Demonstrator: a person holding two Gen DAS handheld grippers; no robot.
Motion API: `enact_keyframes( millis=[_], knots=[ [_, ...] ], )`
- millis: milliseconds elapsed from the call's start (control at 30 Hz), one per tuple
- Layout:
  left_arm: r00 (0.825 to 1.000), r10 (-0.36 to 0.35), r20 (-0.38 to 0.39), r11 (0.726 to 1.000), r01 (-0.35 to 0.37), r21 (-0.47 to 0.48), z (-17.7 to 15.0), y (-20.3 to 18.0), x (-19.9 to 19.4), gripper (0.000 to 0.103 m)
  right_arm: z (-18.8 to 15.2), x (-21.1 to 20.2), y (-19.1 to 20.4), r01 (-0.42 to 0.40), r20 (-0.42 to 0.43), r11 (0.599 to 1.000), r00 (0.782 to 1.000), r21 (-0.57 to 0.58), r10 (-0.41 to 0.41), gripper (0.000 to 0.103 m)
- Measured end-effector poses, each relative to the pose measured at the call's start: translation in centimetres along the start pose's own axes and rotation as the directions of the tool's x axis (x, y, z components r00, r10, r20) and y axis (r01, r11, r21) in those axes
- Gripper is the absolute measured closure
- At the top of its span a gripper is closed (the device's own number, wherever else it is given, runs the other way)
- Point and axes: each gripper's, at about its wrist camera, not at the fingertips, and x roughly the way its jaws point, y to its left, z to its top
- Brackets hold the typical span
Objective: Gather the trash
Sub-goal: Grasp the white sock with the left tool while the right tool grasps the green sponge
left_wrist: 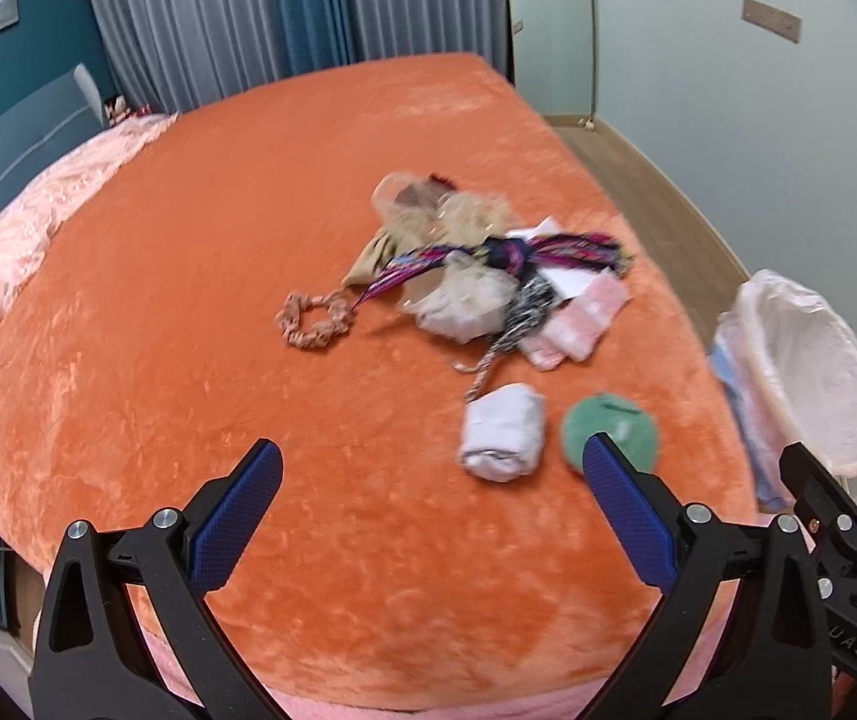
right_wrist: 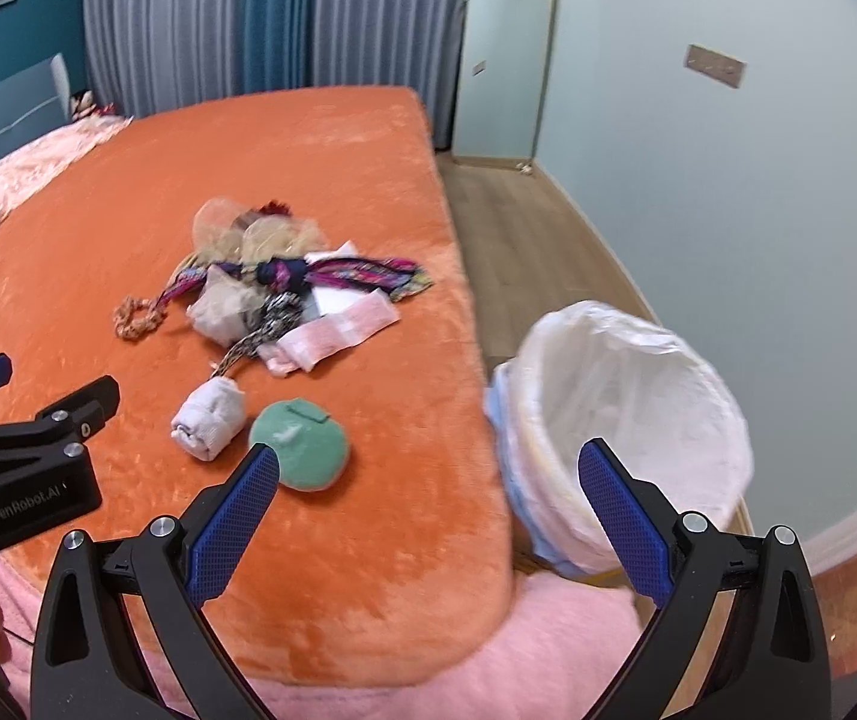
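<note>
On the orange bedspread [left_wrist: 200, 276] lies a heap of odds and ends [left_wrist: 476, 264]: crumpled wrappers, a multicoloured scarf, a striped cord, pink packets and white paper. A pink scrunchie [left_wrist: 313, 320] sits to its left. Nearer me lie a rolled white wad [left_wrist: 503, 439] [right_wrist: 209, 420] and a round green pad [left_wrist: 608, 429] [right_wrist: 302, 445]. Beside the bed stands a bin with a white liner [right_wrist: 626, 420] [left_wrist: 800, 366]. My left gripper [left_wrist: 431, 471] hovers open above the bed's near part, holding nothing. My right gripper [right_wrist: 428, 471] is open and empty, between the green pad and the bin.
A pale pink quilt [left_wrist: 20, 228] is bunched at the left by the blue headboard [left_wrist: 14, 138]. Grey and blue curtains [right_wrist: 236, 18] hang behind the bed. Wooden floor [right_wrist: 524, 240] runs along the bed's right side beside a pale wall. A pink blanket edge [right_wrist: 488, 672] hangs below the bedspread.
</note>
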Motion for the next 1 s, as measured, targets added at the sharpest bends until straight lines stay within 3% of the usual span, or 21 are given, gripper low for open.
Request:
enact_keyframes(
  millis=[133, 267, 333, 500, 767, 867, 967, 1000],
  knots=[
    [0.999, -0.004, -0.033, 1.0, 0.003, -0.026, 0.3, 1.5, 2.8, 0.007, 0.3, 3.3, 1.4, -0.058, -0.052, 0.998, 0.997, 0.012, 0.059, 0.008],
    [0.996, -0.056, -0.064, 0.998, 0.053, -0.045, 1.0, 1.9, 5.5, 0.008, 0.7, 6.2, 2.0, -0.083, -0.098, 0.996, 0.991, 0.045, 0.087, 0.009],
    [0.993, -0.084, -0.089, 0.995, 0.079, -0.057, 1.2, 1.7, 6.9, 0.008, 1.0, 7.4, 2.0, -0.094, -0.121, 0.994, 0.987, 0.062, 0.101, 0.016],
    [0.978, -0.149, -0.145, 0.986, 0.136, -0.093, 1.2, 0.8, 9.9, 0.015, 0.9, 10.4, 1.1, -0.145, -0.191, 0.979, 0.967, 0.14, 0.171, 0.025],
    [0.945, -0.251, -0.21, 0.963, 0.223, -0.148, 0.6, 0.1, 13.0, 0.033, -0.6, 13.3, 1.6, -0.253, -0.256, 0.943, 0.917, 0.216, 0.305, 0.033],
    [0.926, -0.306, -0.222, 0.945, 0.267, -0.19, 0.4, 0.2, 13.7, 0.043, -0.8, 13.9, 2.0, -0.308, -0.259, 0.917, 0.892, 0.253, 0.371, 0.042],
    [0.903, -0.364, -0.228, 0.923, 0.316, -0.22, 0.4, 0.0, 13.9, 0.061, -0.7, 14.0, 2.6, -0.361, -0.253, 0.893, 0.868, 0.267, 0.427, 0.062],
    [0.901, -0.368, -0.229, 0.922, 0.321, -0.217, 0.5, -0.1, 13.8, 0.062, -0.6, 13.8, 2.9, -0.37, -0.25, 0.892, 0.867, 0.26, 0.432, 0.065]
  ],
)
